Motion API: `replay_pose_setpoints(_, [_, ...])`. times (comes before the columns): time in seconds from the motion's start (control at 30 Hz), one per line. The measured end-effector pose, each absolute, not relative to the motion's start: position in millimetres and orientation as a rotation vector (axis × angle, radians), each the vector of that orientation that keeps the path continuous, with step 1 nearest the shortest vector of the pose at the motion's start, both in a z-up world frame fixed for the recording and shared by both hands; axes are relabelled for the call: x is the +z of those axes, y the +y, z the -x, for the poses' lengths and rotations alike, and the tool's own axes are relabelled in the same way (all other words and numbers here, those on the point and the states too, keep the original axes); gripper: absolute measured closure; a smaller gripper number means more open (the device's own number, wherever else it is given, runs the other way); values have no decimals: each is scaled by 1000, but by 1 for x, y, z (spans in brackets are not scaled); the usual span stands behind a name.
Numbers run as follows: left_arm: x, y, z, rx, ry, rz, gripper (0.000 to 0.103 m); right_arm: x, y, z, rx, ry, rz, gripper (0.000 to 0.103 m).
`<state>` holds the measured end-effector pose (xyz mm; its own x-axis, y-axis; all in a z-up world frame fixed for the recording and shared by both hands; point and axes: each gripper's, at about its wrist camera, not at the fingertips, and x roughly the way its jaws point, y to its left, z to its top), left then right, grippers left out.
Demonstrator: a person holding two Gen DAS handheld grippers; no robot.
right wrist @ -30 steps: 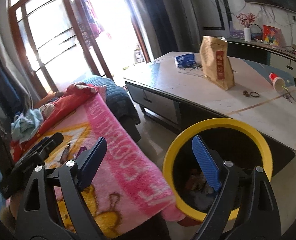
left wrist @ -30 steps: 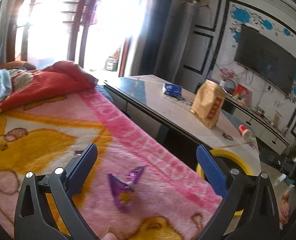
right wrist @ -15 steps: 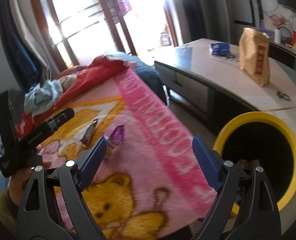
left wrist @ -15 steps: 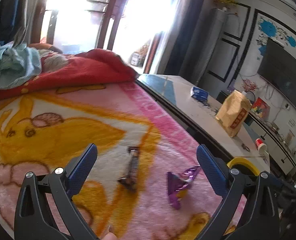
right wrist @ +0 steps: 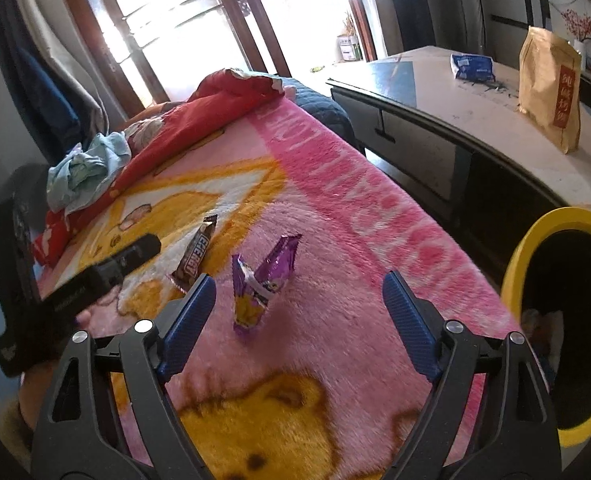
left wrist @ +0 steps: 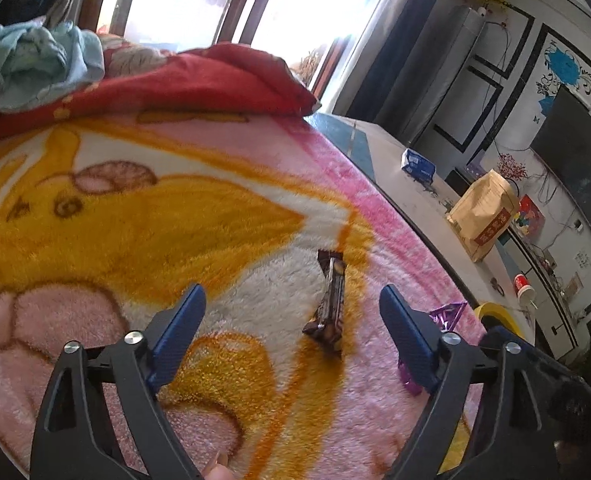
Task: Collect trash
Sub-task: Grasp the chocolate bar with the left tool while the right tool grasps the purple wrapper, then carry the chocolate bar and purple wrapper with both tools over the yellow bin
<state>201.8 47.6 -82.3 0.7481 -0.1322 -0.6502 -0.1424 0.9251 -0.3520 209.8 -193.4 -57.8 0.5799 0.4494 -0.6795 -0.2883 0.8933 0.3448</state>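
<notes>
A brown candy bar wrapper (left wrist: 329, 300) lies on the pink and yellow blanket (left wrist: 143, 216), between the open fingers of my left gripper (left wrist: 291, 312) and a little ahead of them. It also shows in the right wrist view (right wrist: 195, 254). A crumpled purple wrapper (right wrist: 261, 280) lies just ahead of my open, empty right gripper (right wrist: 299, 300); in the left wrist view it (left wrist: 447, 314) is partly hidden behind the right finger. The yellow-rimmed trash bin (right wrist: 543, 236) stands at the right beside the bed, with trash inside.
A low white table (right wrist: 447, 96) stands beyond the bed with a tan paper bag (right wrist: 549, 88), a blue packet (right wrist: 471, 66) and a red cup (left wrist: 525, 286). A red quilt (left wrist: 199, 80) and light blue cloth (left wrist: 35, 60) lie at the bed's far end.
Both grippers have swung left from the bin toward the blanket. The brown wrapper now sits between the left fingers, and the purple wrapper is just ahead of the right gripper. Both stay open.
</notes>
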Motion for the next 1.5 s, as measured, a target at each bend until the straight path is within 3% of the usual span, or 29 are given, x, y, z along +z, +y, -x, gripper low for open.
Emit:
replay_pose_setpoints(0.2, [-91, 45, -206, -32, 761, 414, 40, -64, -186, -225, 446, 871, -236, 43])
replay_pose_setpoints(0.33, [-93, 37, -211, -69, 774, 401, 45, -68, -186, -233, 451, 885, -271, 51])
replay_pose_setpoints(0.5, [-97, 26, -220, -101, 801, 371, 55, -75, -188, -239, 482, 919, -316, 80])
replay_pose_setpoints(0.6, [-101, 21, -226, -105, 828, 354, 63, -76, -187, -237, 499, 918, -312, 88])
replay_pose_setpoints(0.77, [-106, 18, -230, -94, 853, 337, 78, -73, -186, -235, 514, 913, -299, 89])
replay_pose_setpoints(1.5, [-81, -10, -197, -227, 788, 321, 81, -44, -232, -215, 487, 857, -301, 94])
